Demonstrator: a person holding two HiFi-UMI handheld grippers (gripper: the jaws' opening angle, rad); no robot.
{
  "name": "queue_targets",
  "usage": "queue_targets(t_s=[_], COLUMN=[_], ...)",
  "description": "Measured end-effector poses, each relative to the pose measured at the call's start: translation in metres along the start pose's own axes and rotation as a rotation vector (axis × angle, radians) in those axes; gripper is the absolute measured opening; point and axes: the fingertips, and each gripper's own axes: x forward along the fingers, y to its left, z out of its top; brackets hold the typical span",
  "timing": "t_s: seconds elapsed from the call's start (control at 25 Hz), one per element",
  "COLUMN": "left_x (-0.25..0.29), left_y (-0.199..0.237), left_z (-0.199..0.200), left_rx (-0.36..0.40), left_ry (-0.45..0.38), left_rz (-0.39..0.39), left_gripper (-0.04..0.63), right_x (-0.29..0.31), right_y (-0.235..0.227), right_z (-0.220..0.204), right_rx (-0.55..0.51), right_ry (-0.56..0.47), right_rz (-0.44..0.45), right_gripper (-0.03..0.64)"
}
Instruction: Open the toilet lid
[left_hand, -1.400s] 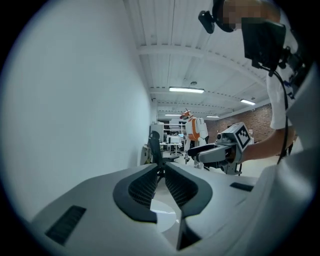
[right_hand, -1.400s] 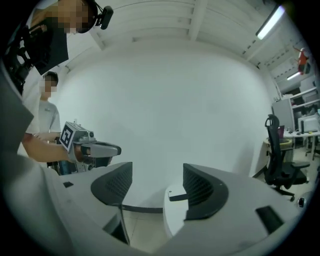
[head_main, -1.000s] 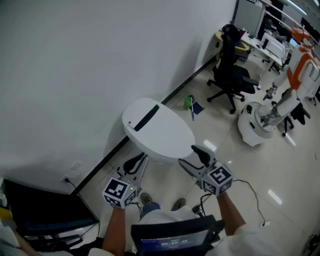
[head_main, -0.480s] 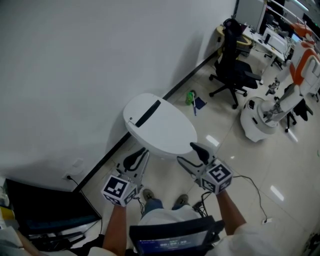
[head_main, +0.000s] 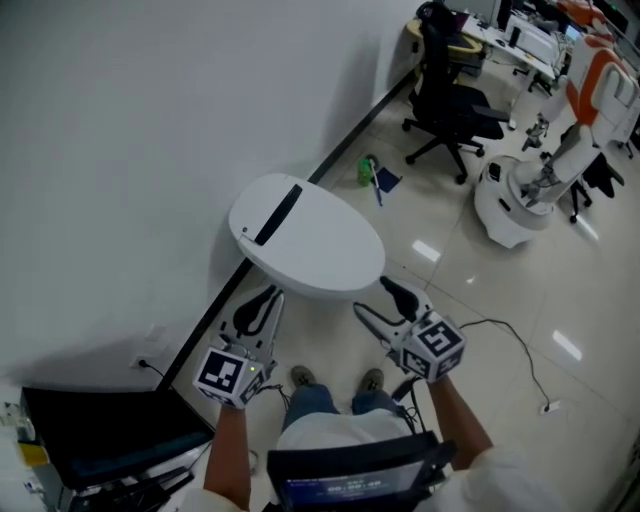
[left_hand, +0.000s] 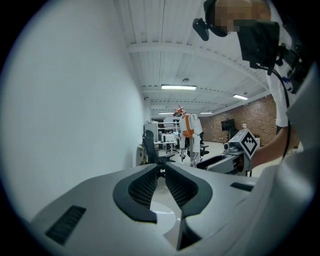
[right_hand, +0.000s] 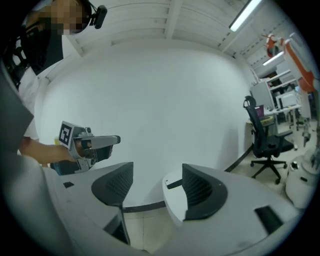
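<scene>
The toilet (head_main: 305, 240) stands against the white wall, its white oval lid down and a black strip (head_main: 278, 214) across the back. Both grippers hover in front of the lid's near edge without touching it. My left gripper (head_main: 270, 296) is at the lid's left front, shut with nothing between its pads (left_hand: 162, 169). My right gripper (head_main: 372, 298) is at the right front, open and empty. In the right gripper view the lid (right_hand: 173, 200) shows beyond the gap (right_hand: 157, 182), behind the right-hand pad.
A black office chair (head_main: 450, 100) and a white and orange robot (head_main: 520, 190) stand on the tiled floor to the right. A green item (head_main: 368, 172) lies by the wall. A cable (head_main: 520, 350) trails right; a black cabinet (head_main: 100, 430) is lower left.
The head view has swung a little, so the toilet sits slightly further left. Both grippers keep their places in front of the lid, jaws unchanged.
</scene>
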Motion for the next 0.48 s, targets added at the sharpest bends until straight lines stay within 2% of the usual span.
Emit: queue_targets(t_s=[0.24,0.36,0.48], left_x=[0.012,0.014,0.015], left_y=[0.024,0.056,0.099], left_z=[-0.009,-0.021,-0.041], left_rx=[0.056,0.114,0.185], left_ry=[0.010,0.014,0.026], left_rz=[-0.064,-0.120,-0.189], left_gripper=[0.044,0.044,0.044], right_x=[-0.008,0.013,0.050], right_y=[-0.015,-0.009,0.001], right_z=[-0.038,-0.066,-0.101], right_rx=[0.239,0.447,0.705], right_ry=[-0.041,-0.101,-0.198], right_rz=[-0.087,-0.089,-0.109], right_gripper=[0.318,0.318,0.318])
